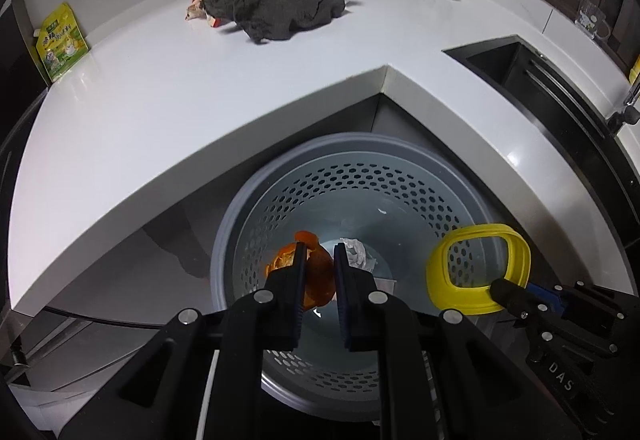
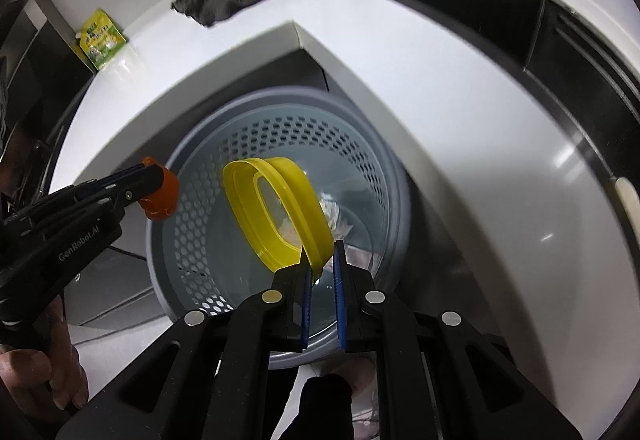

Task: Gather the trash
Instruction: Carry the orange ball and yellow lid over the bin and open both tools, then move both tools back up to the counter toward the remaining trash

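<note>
"GenRobot.AI" left claw (image 2: 160, 188), orange peel (image 2: 162, 198)

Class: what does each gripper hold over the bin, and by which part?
The left gripper pinches orange peel across its middle. The right gripper seems to grip the yellow lid frame by its rim edge.

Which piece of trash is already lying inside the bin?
The crumpled white paper at the grey perforated bin's bottom; the orange peel and yellow plastic ring hang in grippers.

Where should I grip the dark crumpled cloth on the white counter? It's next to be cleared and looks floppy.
Pinch the raised, bunched middle of the dark crumpled cloth, coming from above. It lies flat and spread on the white counter, so its thin edges give little to hold, but the folds stand up, probably enough for the fingers.
</note>
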`<state>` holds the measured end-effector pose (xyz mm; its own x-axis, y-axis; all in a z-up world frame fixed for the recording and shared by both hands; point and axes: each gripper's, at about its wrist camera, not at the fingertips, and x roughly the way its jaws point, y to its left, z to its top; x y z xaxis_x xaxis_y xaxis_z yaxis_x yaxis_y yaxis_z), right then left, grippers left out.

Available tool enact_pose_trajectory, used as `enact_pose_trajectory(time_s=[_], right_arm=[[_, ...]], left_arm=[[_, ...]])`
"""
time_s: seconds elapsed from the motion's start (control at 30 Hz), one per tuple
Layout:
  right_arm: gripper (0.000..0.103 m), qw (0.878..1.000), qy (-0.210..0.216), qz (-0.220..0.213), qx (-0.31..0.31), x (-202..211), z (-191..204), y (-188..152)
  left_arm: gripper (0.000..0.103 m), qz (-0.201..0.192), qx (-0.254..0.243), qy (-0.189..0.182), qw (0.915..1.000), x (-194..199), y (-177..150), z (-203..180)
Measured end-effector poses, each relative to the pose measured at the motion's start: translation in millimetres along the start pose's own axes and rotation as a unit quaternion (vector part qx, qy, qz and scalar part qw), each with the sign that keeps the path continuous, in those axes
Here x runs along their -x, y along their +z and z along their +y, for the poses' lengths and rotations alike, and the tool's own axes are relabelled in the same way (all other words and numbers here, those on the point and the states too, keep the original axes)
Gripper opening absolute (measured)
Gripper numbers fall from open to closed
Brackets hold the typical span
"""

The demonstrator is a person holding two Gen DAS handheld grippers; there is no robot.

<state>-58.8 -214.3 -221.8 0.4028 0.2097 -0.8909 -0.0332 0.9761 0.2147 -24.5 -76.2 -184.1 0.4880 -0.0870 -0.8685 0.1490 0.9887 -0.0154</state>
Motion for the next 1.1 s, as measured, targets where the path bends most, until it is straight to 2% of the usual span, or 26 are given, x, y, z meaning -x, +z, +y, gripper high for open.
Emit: enact_pose_trajectory(time_s=[0.2, 0.47, 0.5, 0.53, 0.57, 0.6, 0.63, 0.7, 1.1], right_arm=[[0.010, 1.000, 0.000, 0.007, -0.003, -19, 2, 3], [0.010, 1.000, 0.002, 0.016, 0.000, -34, 6, 8], [0.010, 1.000, 0.001, 0.016, -0.001, -34, 5, 7], [0.012, 1.000, 0.001, 0.016, -0.002, -34, 4, 7], [0.021, 1.000, 0.000, 0.016, -0.003, -33, 3, 6], [0.026, 1.000, -0.002, 0.013, -0.004, -33, 2, 6], [0.034, 1.000, -0.004, 0.010, -0.005, -31, 1, 5], [0.035, 1.000, -0.005, 0.007, -0.005, -30, 0, 5], [0.035, 1.000, 0.001, 0.009, -0.010, -22, -3, 3]], left_arm=[[0.015, 0.019, 0.003, 0.013, 0.9997, -25, -2, 3], [0.018, 0.025, 0.002, 0.023, 0.9994, -40, -4, 5], [0.022, 0.026, 0.003, 0.026, 0.9993, -40, -5, 6], [0.031, 0.026, 0.004, 0.029, 0.9993, -40, -5, 7], [0.038, 0.026, 0.007, 0.031, 0.9992, -39, -5, 9], [0.055, 0.024, 0.008, 0.033, 0.9991, -38, -6, 10], [0.067, 0.023, 0.010, 0.037, 0.9990, -36, -6, 12], [0.067, 0.014, 0.013, 0.040, 0.9990, -32, -5, 14], [0.067, 0.024, 0.015, 0.041, 0.9987, -24, -7, 16]])
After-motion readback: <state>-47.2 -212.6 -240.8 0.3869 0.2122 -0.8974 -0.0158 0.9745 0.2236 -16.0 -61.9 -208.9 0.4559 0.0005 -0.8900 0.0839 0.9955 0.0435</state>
